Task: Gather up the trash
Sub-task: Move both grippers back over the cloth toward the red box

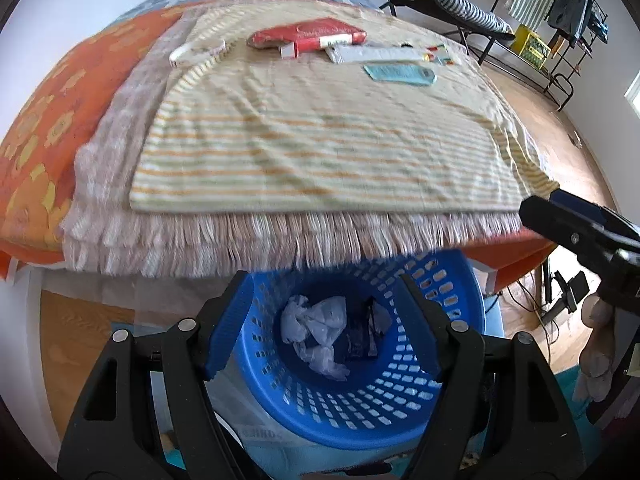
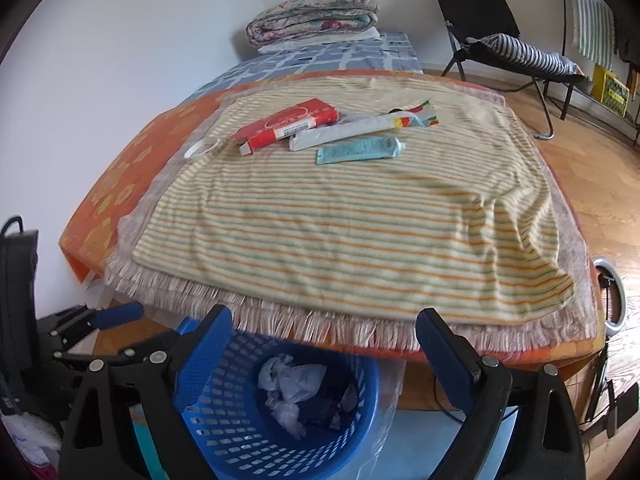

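A blue plastic basket [image 1: 360, 404] stands on the floor below the table edge and holds crumpled white plastic [image 1: 312, 324] and dark scraps. It also shows in the right wrist view [image 2: 240, 436]. My left gripper [image 1: 324, 328] is open and empty right above the basket. My right gripper [image 2: 324, 356] is open and empty, above the basket's right side. On the striped cloth far back lie a red box [image 2: 288, 122], a white tube box [image 2: 352, 130], a teal tube [image 2: 360, 150] and a white tape roll [image 2: 202, 148].
The table carries a striped towel [image 2: 340, 232] over a fringed mat and an orange cloth. A folded quilt [image 2: 316, 16] lies at the far end. A black chair [image 2: 500, 36] and a rack stand on the wooden floor at right.
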`<control>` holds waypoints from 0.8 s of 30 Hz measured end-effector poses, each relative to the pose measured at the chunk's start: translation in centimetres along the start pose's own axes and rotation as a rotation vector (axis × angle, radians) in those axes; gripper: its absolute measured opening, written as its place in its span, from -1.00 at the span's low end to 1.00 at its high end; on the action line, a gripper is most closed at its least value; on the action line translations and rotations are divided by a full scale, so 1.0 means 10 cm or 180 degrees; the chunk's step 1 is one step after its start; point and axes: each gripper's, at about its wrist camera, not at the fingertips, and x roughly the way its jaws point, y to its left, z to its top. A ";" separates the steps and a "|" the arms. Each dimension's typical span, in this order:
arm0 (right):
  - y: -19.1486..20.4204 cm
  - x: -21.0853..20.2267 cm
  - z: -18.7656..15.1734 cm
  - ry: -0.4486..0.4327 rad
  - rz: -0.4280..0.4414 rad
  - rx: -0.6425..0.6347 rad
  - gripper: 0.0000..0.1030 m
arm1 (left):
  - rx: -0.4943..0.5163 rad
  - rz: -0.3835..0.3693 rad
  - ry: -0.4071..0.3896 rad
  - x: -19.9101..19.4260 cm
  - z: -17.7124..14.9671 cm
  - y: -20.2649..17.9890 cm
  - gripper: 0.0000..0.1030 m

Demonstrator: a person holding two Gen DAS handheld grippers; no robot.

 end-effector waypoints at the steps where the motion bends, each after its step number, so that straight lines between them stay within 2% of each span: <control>1: 0.00 0.00 0.02 -0.0001 -0.0012 -0.0003 0.84 | 0.0005 0.0010 -0.0020 -0.01 0.03 0.01 0.45; 12: -0.01 0.02 0.24 -0.0047 -0.0127 -0.0073 0.84 | -0.0024 0.0010 -0.0153 -0.11 0.54 0.16 0.45; 20: -0.03 0.06 0.52 -0.0228 -0.0102 -0.0076 0.84 | 0.0002 -0.0171 -0.0187 -0.07 1.09 0.28 0.61; 24: -0.14 0.14 0.73 -0.0298 -0.0048 -0.0077 0.84 | -0.0020 -0.0363 -0.0077 0.02 1.42 0.37 0.61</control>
